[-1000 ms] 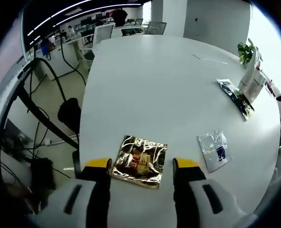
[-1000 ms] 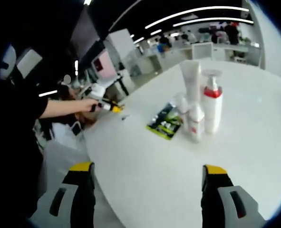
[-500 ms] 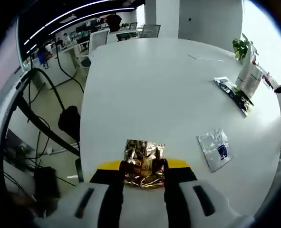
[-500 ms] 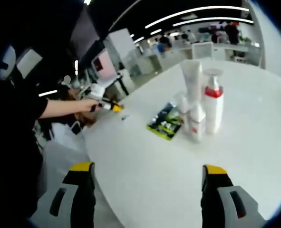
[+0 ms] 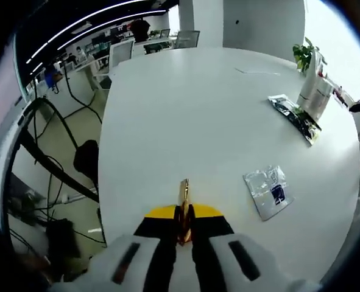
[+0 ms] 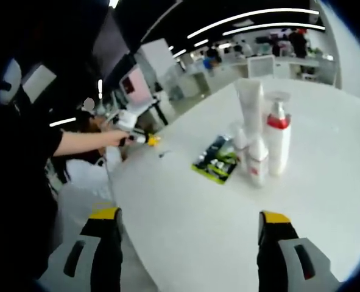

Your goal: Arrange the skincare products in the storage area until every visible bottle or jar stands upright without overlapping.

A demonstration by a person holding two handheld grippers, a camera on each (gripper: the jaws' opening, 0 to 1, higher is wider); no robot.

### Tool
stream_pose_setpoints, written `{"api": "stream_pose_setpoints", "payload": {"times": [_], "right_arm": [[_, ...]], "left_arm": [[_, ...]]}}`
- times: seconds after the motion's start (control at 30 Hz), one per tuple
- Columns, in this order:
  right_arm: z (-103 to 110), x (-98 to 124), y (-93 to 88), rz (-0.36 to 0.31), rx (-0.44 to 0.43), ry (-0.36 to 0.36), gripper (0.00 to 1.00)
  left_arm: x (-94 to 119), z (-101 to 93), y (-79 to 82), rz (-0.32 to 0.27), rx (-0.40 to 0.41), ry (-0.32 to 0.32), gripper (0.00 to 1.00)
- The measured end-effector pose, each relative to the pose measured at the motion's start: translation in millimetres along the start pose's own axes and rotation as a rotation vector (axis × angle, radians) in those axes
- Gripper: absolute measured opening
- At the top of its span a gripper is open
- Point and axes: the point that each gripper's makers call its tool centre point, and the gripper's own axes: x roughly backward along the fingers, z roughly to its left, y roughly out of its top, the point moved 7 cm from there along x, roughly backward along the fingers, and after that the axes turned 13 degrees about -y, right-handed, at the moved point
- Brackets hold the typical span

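Upright near the far side of the white desk in the right gripper view, a small cluster of containers stands close together: a tall white tube at the back, a pump bottle with a red band just beside it, and a smaller white bottle with red near its base in front. What is inside them cannot be told. A green sachet lies flat on the desk just left of the cluster.

In the left gripper view the same cluster is small and far off at the upper right, the tube rising beside the green sachet. A silver sachet lies flat nearer, right of the left tongs. These are clenched on a gold sachet, which stands on edge between the yellow tips, so only a thin gold strip shows above them.

The right tongs are released, their two yellow-tipped jaws spread wide with nothing between, low over the near part of the desk and pointed toward the cluster. At the left of the right gripper view a person's arm reaches out from a dark sleeve, the hand gripping the left tongs at the desk's edge.
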Motion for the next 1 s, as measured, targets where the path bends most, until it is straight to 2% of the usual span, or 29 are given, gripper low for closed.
{"api": "stream_pose_setpoints", "payload": {"times": [0.03,0.13,0.2,0.3,0.4,0.47,0.6,0.7,0.73,0.77,0.83,0.87,1.0], "right_arm": [[4.2,-1.8,1.6,-0.007,-0.006,0.017,0.94],[19.6,-8.9,7.9,-0.022,-0.006,0.086,0.87],[28.1,-13.4,12.4,-0.016,0.002,0.123,0.84],[43.8,-23.2,28.8,-0.028,0.030,0.205,0.74],[53.4,-31.7,46.7,-0.061,0.036,0.244,0.68],[61.2,-35.0,60.6,-0.090,0.072,0.279,0.65],[73.8,-36.3,95.8,-0.169,0.117,0.309,0.58],[79.8,-31.5,121.4,-0.230,0.195,0.311,0.48],[80.8,-30.1,127.5,-0.241,0.215,0.310,0.45],[82.4,-28.3,135.0,-0.250,0.246,0.312,0.41],[84.0,-26.8,142.4,-0.244,0.270,0.311,0.29],[85.0,-25.8,147.5,-0.254,0.320,0.305,0.26],[91.1,-19.2,160.9,-0.281,0.392,0.302,0.23]], "left_arm": [[1.6,-5.2,3.4,-0.007,-0.013,-0.007,0.07],[9.9,-33.2,26.3,-0.044,-0.139,-0.044,0.10],[15.0,-49.8,39.4,-0.072,-0.191,-0.069,0.10],[28.8,-86.9,68.6,-0.135,-0.298,-0.117,0.08],[36.9,-107.5,88.5,-0.183,-0.320,-0.152,0.07],[44.8,-124.8,101.2,-0.205,-0.343,-0.179,0.07],[64.1,-160.5,127.0,-0.240,-0.488,-0.221,0.07],[78.9,-183.1,140.3,-0.266,-0.542,-0.255,0.08],[79.0,-185.1,144.1,-0.273,-0.563,-0.280,0.08],[83.3,-190.0,147.5,-0.280,-0.578,-0.280,0.08],[92.5,-203.1,155.2,-0.284,-0.609,-0.314,0.08],[97.5,-209.5,159.6,-0.292,-0.617,-0.323,0.08],[112.4,-230.8,169.5,-0.307,-0.647,-0.380,0.08]]}}
